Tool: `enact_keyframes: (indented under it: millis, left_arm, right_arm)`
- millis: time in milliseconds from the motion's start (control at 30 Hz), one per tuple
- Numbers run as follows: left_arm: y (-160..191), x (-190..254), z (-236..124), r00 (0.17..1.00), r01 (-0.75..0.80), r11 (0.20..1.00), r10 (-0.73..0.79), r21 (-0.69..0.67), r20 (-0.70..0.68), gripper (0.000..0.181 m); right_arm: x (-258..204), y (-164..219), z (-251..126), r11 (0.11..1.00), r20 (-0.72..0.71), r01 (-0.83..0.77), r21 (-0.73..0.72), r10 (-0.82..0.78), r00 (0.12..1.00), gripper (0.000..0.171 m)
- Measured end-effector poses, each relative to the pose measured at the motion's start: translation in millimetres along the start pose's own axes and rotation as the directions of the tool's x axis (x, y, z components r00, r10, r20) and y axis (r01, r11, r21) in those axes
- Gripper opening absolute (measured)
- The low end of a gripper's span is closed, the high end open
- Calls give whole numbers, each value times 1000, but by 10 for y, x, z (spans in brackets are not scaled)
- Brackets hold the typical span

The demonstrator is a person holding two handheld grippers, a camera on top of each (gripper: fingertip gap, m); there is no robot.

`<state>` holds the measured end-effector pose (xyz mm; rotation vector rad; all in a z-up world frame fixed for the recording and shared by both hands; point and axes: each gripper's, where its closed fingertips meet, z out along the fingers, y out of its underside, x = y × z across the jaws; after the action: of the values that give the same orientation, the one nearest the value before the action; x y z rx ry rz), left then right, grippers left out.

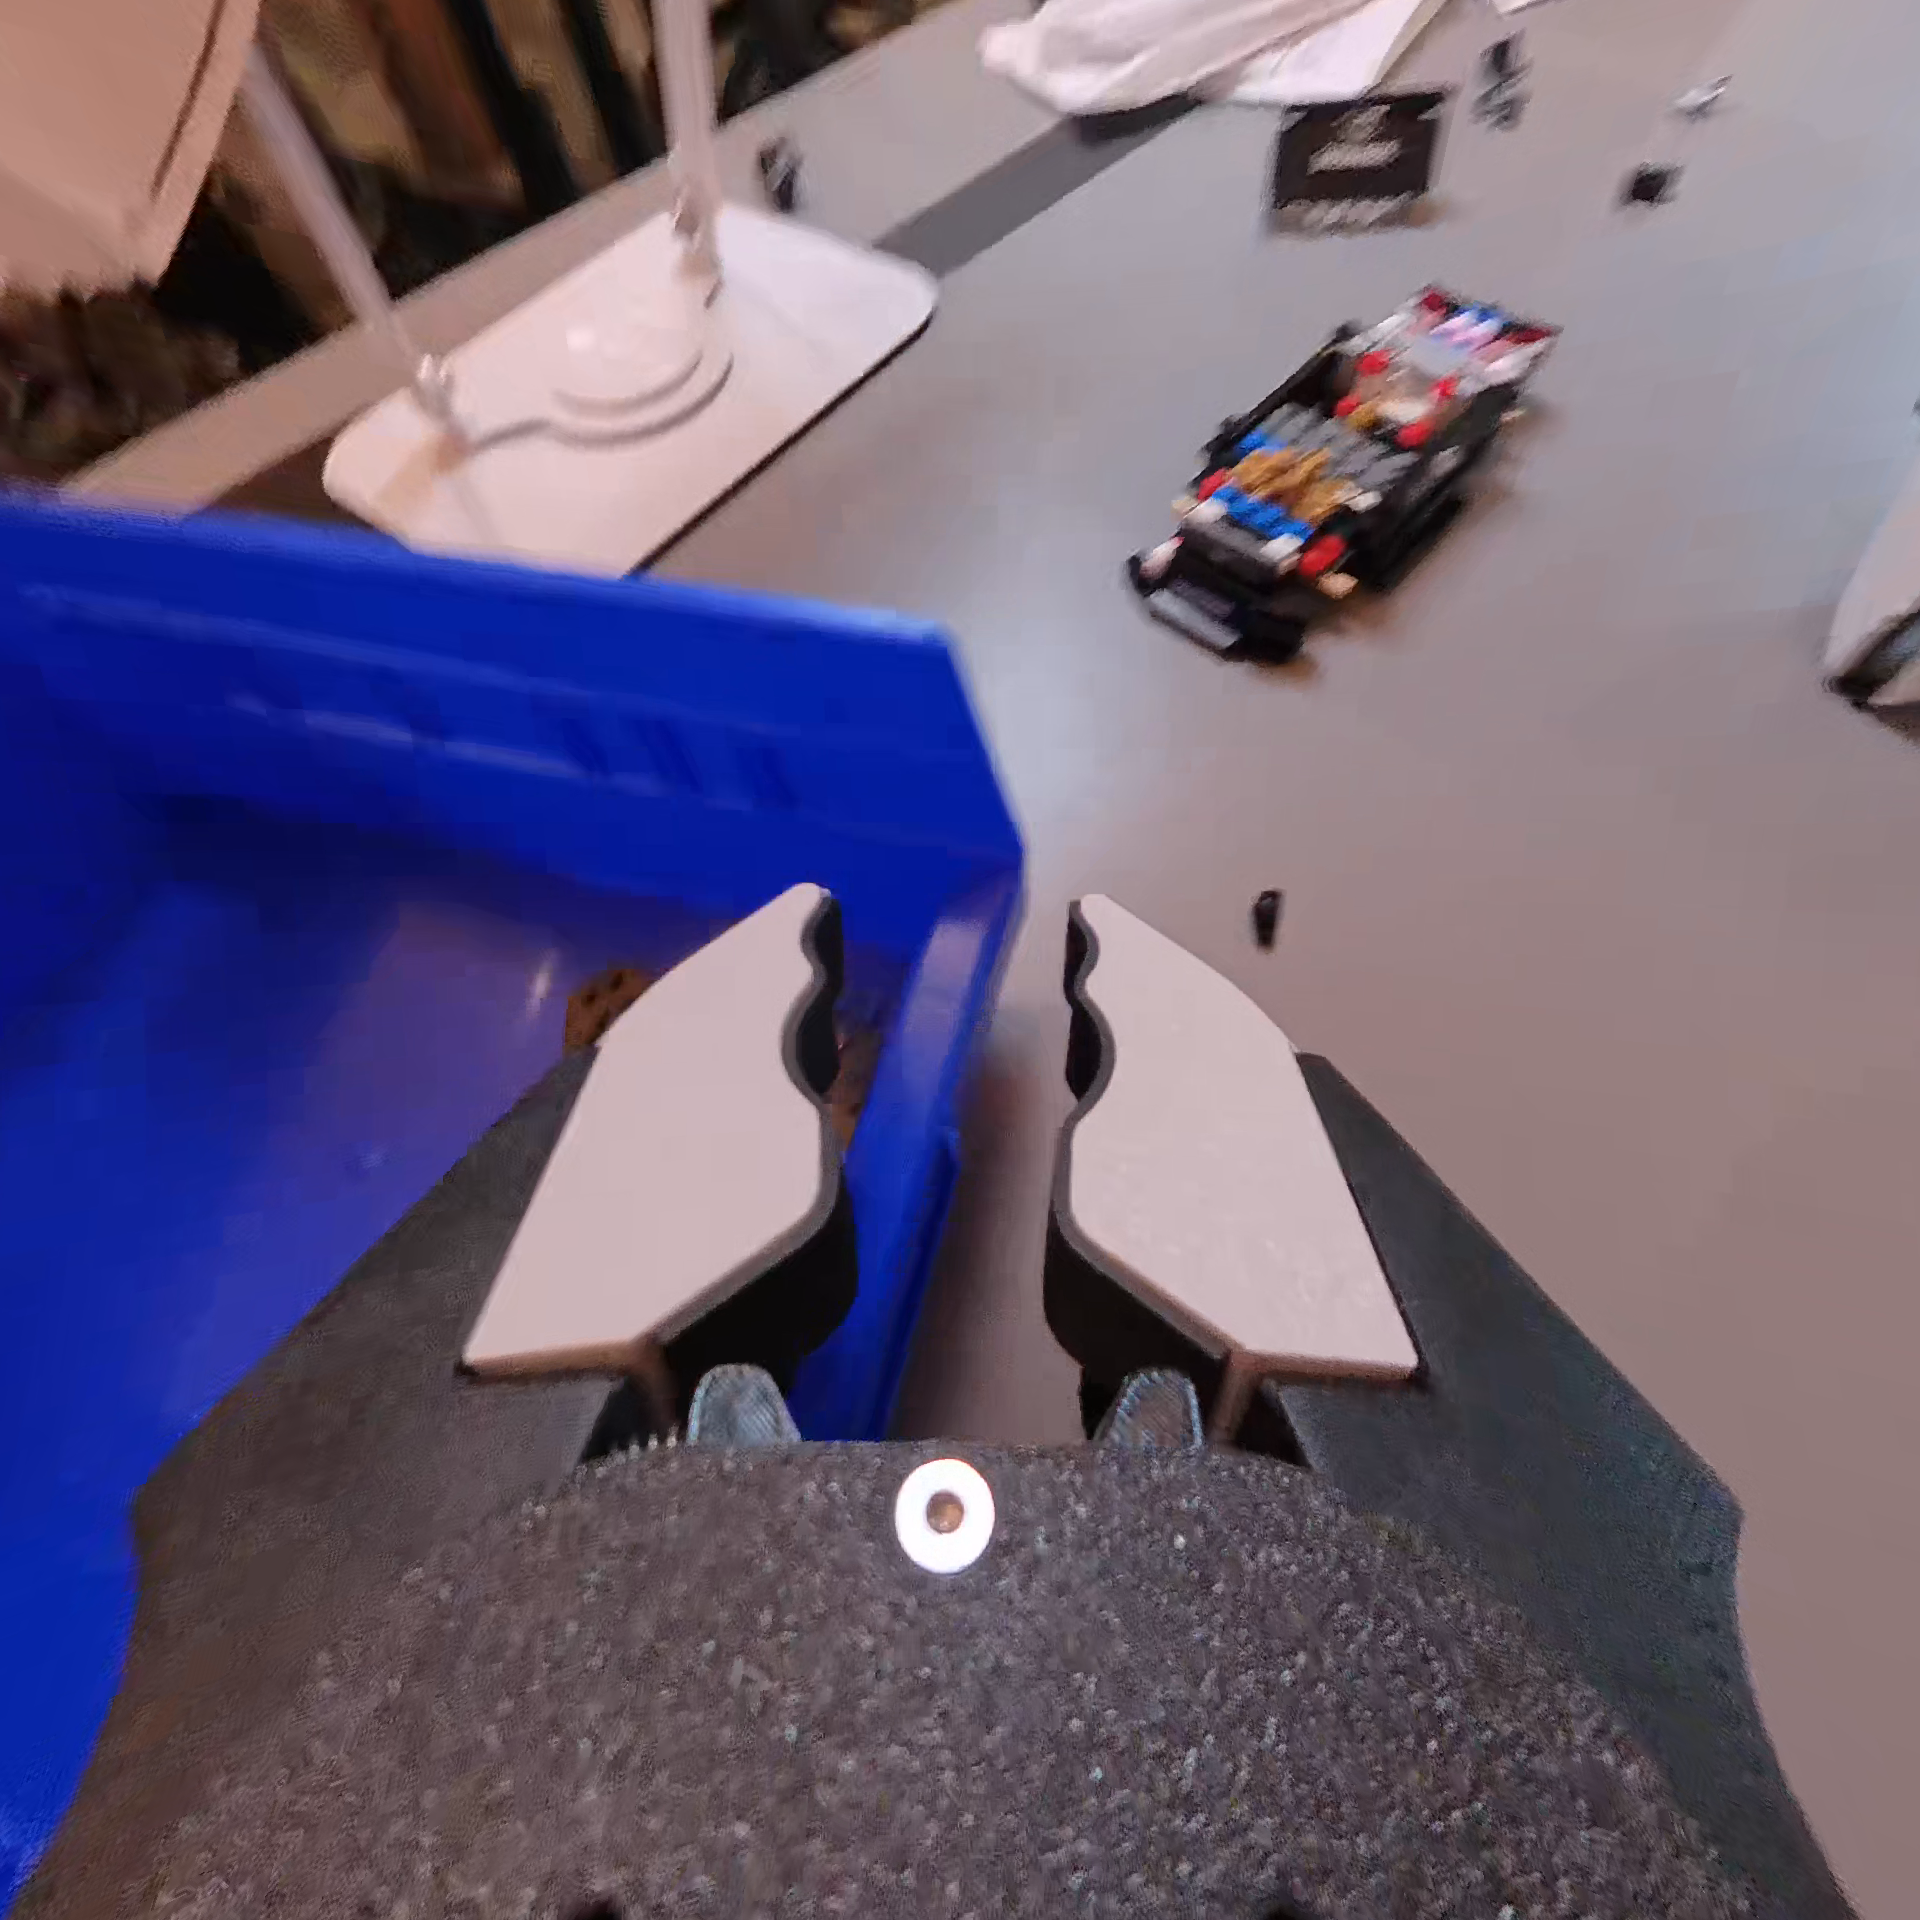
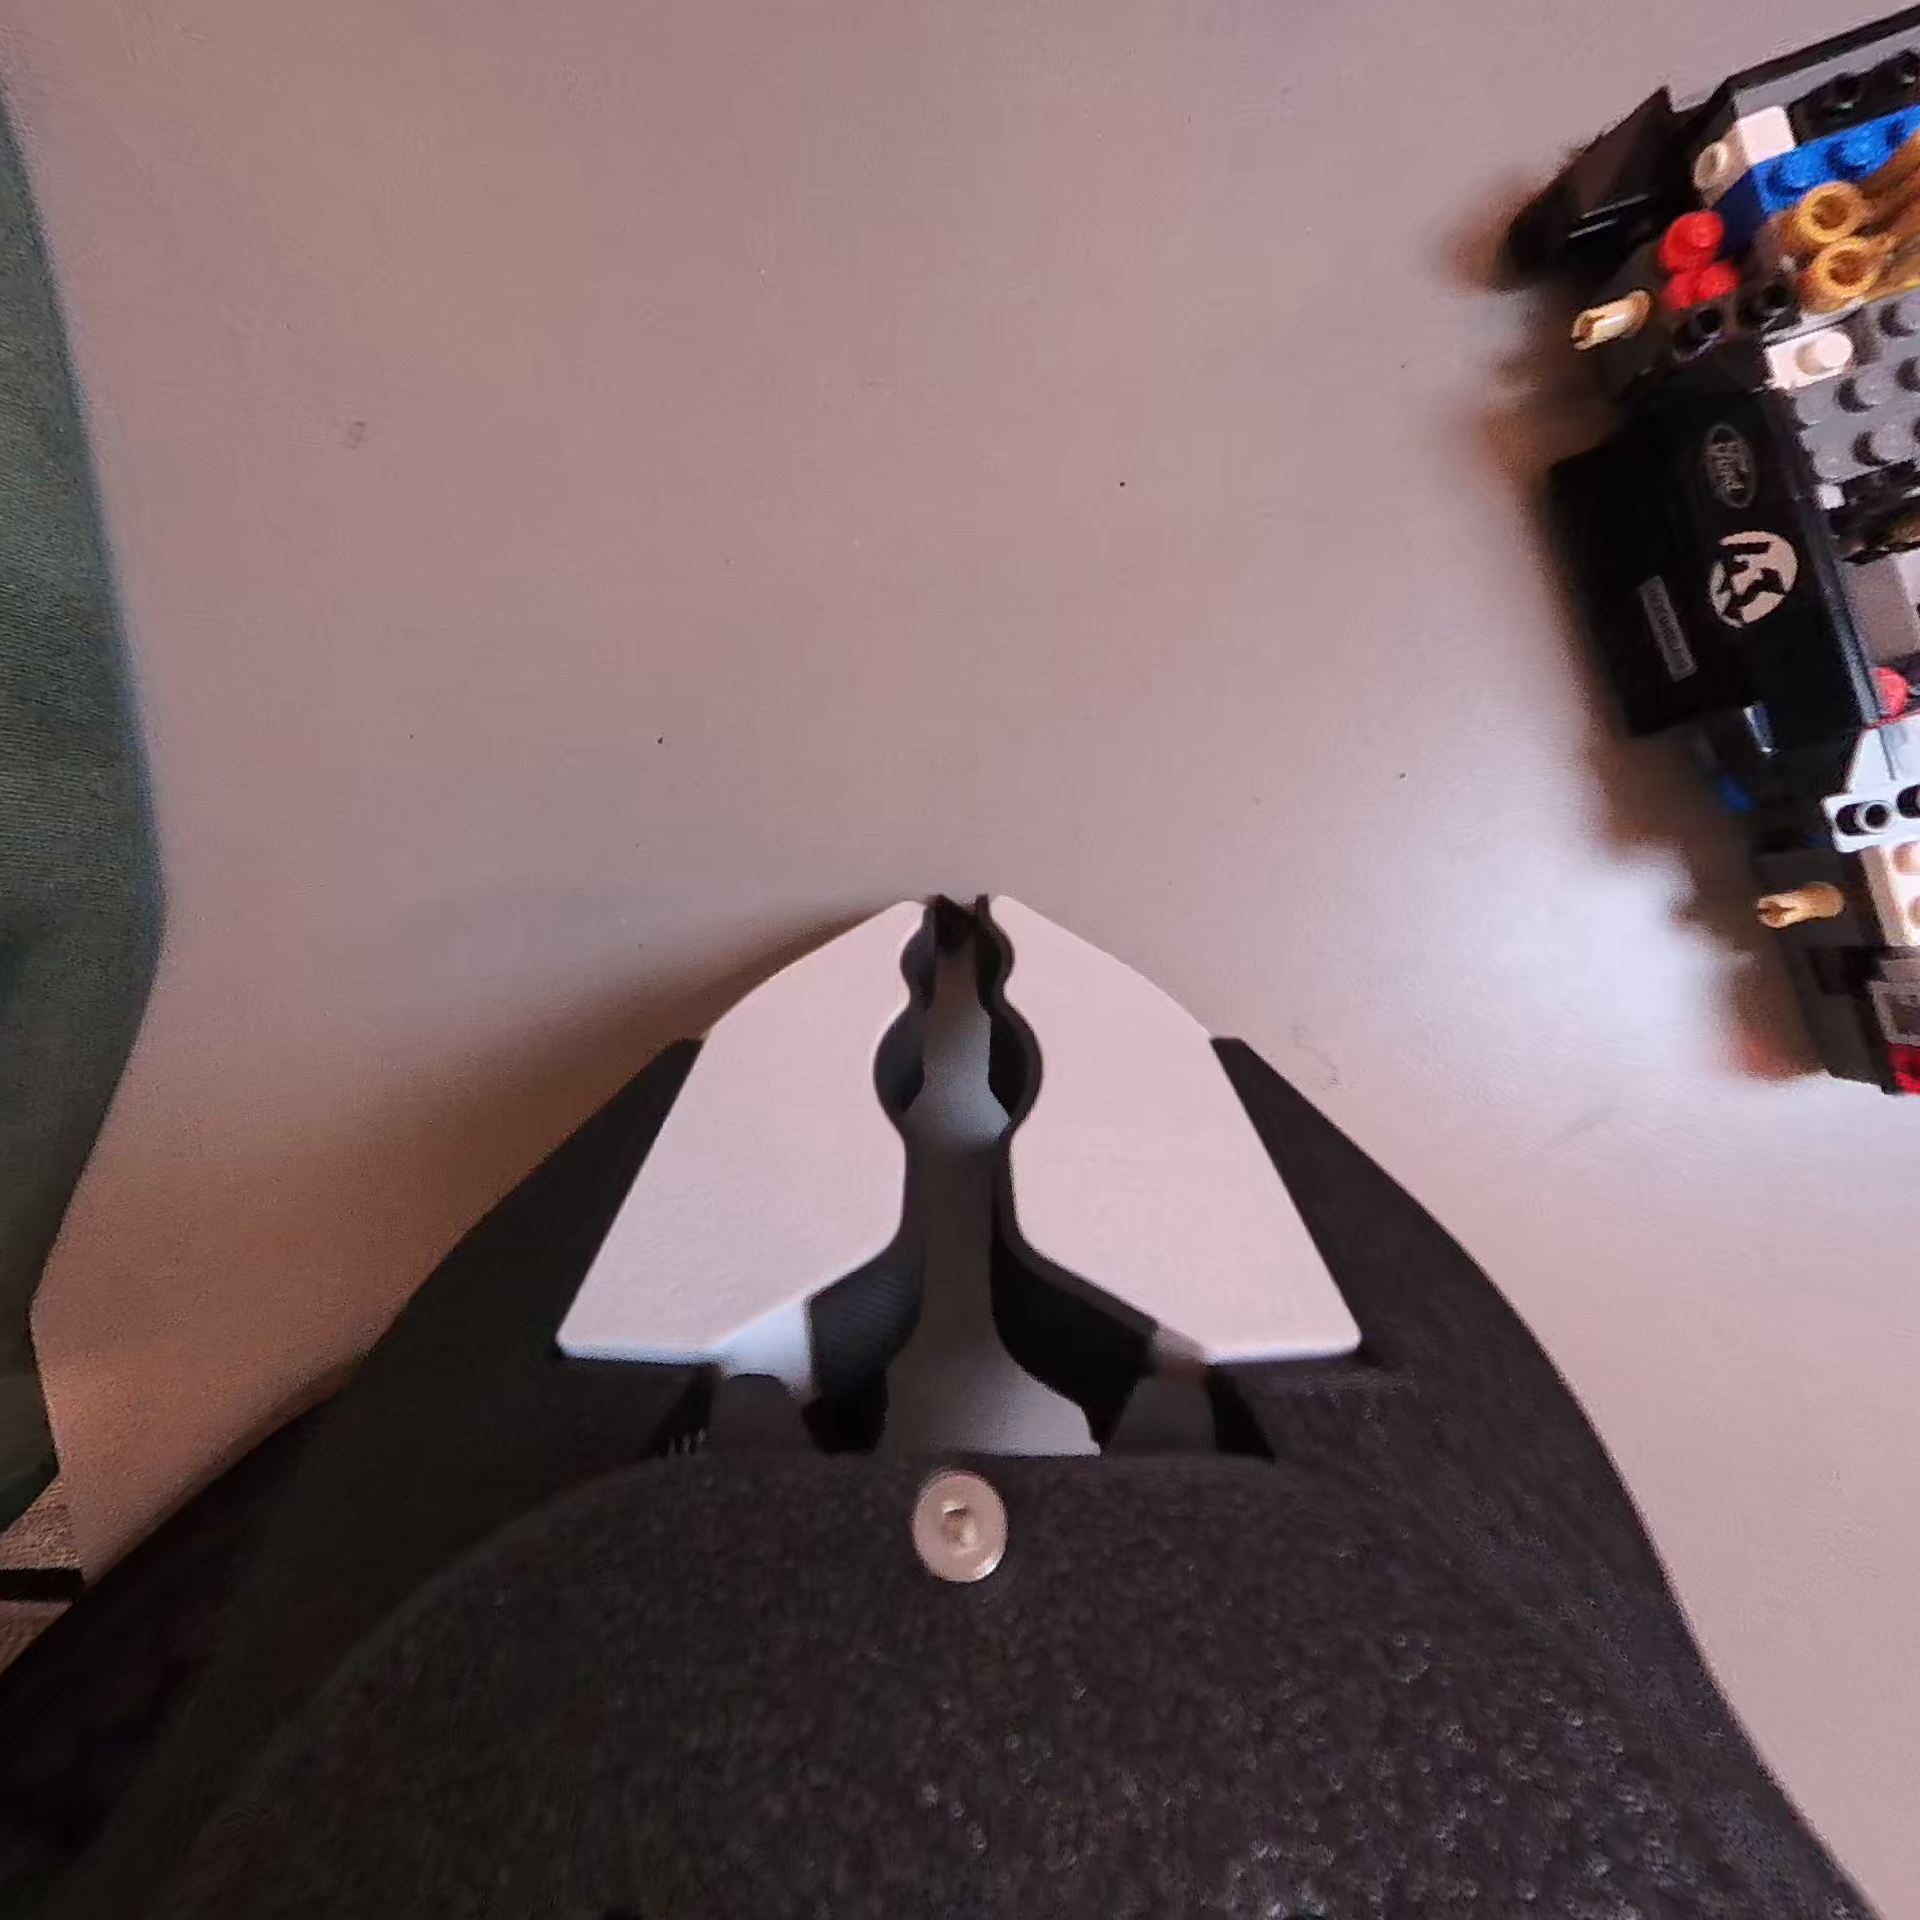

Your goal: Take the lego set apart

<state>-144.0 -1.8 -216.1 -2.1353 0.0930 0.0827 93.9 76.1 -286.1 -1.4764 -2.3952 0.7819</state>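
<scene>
The lego car point(image 1: 1340, 468), black with blue, red and gold parts, stands on the grey table point(image 1: 1351, 1039) ahead and to the right. In the right wrist view it lies at the right edge point(image 2: 1756, 540). My left gripper point(image 1: 951, 906) is open with nothing between its fingers. It hovers over the right wall of a blue bin point(image 1: 499, 727). Brown pieces point(image 1: 603, 1003) lie in the bin. My right gripper point(image 2: 958, 914) is shut on a small black lego piece point(image 2: 948, 923) pinched at its very tips, above bare table point(image 2: 727, 416).
A small black piece point(image 1: 1265, 916) lies loose on the table right of my left fingers. A white lamp base point(image 1: 644, 384) stands behind the bin. A black card point(image 1: 1356, 156), white paper point(image 1: 1195, 52) and small black bits point(image 1: 1647, 185) lie at the far end. Green cloth point(image 2: 52, 727) borders the left. The grippers' ends are close to 25 cm from one another.
</scene>
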Motion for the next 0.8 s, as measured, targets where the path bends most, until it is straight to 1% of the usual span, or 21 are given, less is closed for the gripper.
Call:
enact_keyframes:
  millis: [67, 100, 133, 167, 200, 267, 333, 400, 500, 800]
  left_arm:
    - [-129, 274, -12, 991, -77, 994, 85, 78, -101, 26]
    - [-176, 436, -10, 981, -101, 988, 118, 115, -157, 23]
    - [-208, 607, -2, 966, -113, 983, 143, 145, -215, 23]
    - [-215, 801, 6, 943, -115, 980, 160, 165, -291, 23]
    - [-211, 984, 15, 917, -98, 980, 156, 172, -366, 23]
    - [-188, 1277, 45, 866, -22, 988, 94, 150, -492, 23]
    - [-154, 1490, 59, 810, 40, 993, 35, 115, -586, 23]
    - [-172, 1608, 50, 762, 110, 990, -24, 93, -647, 24]
    - [-220, 1677, 17, 693, 205, 977, -106, 54, -713, 24]
    - [-266, 1636, 7, 655, 281, 959, -164, 37, -737, 22]
  right_arm:
    - [-4, -3, 2, 1000, 4, 1, 3, -1, 1000, 7]
    - [-6, -19, 5, 1000, 5, 5, 14, -5, 1000, 6]
    - [-9, -72, 6, 999, 6, 8, 44, -8, 1000, 3]
    - [-17, -164, 1, 996, 8, 11, 93, -11, 1000, 3]
    - [-15, -280, -14, 989, 0, 20, 150, -20, 1000, 3]
    - [-63, -493, -47, 969, -9, 58, 239, -58, 998, 3]
    - [-106, -679, -81, 944, -27, 92, 318, -88, 996, 3]
    - [-155, -836, -120, 913, -30, 103, 394, -99, 995, 3]
    - [-202, -994, -157, 876, -50, 123, 466, -112, 992, 3]
    - [-228, -1116, -188, 839, -73, 132, 529, -109, 991, 3]
